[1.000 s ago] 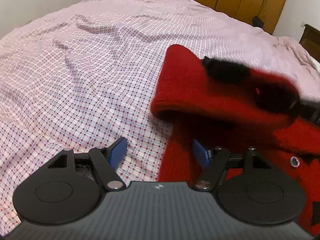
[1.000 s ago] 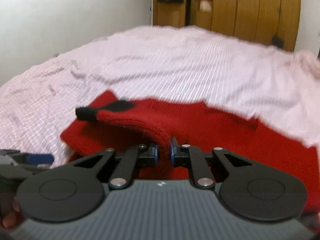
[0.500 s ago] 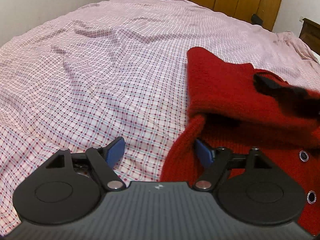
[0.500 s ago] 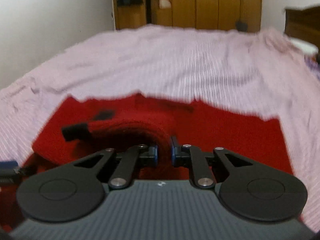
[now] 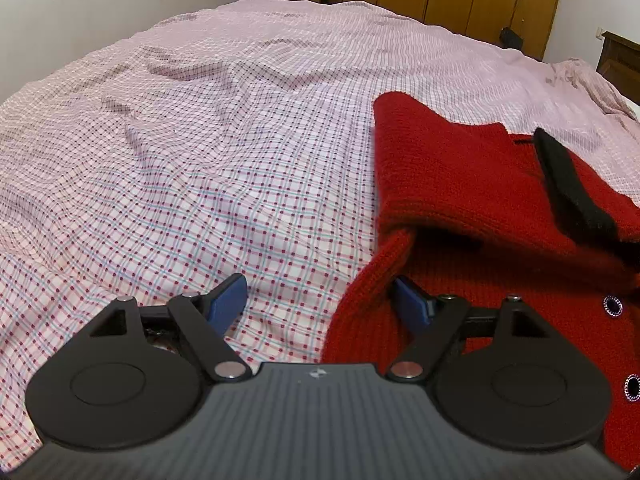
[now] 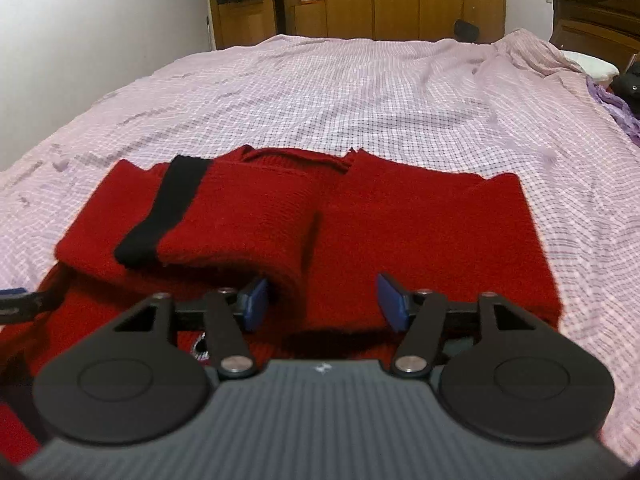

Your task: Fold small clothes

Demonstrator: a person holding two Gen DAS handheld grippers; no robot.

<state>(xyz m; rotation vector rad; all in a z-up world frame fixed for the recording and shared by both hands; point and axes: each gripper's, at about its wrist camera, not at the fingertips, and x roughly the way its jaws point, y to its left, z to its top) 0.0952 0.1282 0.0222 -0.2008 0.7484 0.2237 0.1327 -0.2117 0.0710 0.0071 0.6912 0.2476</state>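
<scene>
My left tongs point(image 5: 318, 300) and right tongs point(image 6: 322, 304) look alike: ribbed grey body with a small white mark, two round black discs, black linkage arms on silver rivets, blue pads point(image 5: 228, 300) at the tips.

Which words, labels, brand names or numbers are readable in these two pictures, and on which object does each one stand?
No readable text in either view.
Left gripper: small pale mark on its body, too small to read.
Right gripper: the same kind of mark, unreadable.
Red cardigan: no label visible.
</scene>
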